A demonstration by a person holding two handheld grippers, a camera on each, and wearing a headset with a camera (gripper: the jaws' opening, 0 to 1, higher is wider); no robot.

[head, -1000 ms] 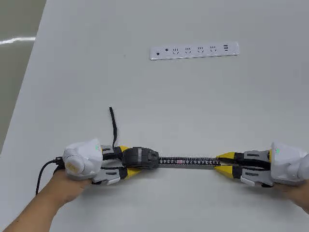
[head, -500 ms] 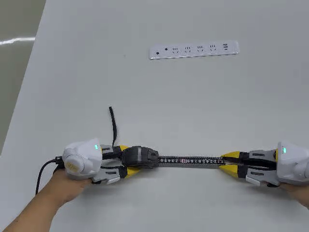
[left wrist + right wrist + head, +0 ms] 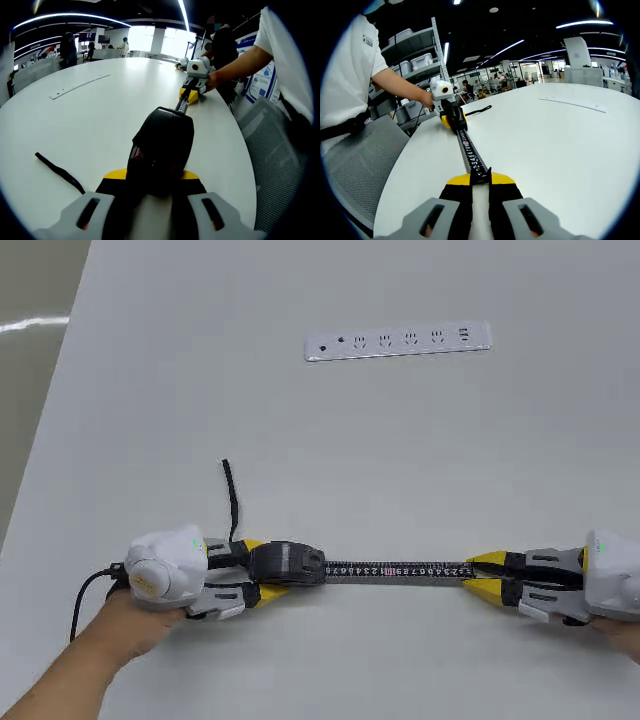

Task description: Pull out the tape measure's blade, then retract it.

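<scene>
Clamping the tape measure (image 3: pixel 287 564) near the white table's (image 3: pixel 300 440) front edge, the left gripper (image 3: pixel 266 570) faces the right gripper (image 3: pixel 478 573), which pinches the tip of the drawn-out blade (image 3: pixel 400 570).

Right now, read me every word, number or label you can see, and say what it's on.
"3 4 5 6 7 8 9": scale digits on the tape measure's blade, just ahead of the right gripper; other digits too small.
Tape measure case, in the left gripper: no legible label.
Shirt sleeve logo: too small to read.
Power strip: socket marks, nothing legible.
Posters behind the person: blurred.
</scene>
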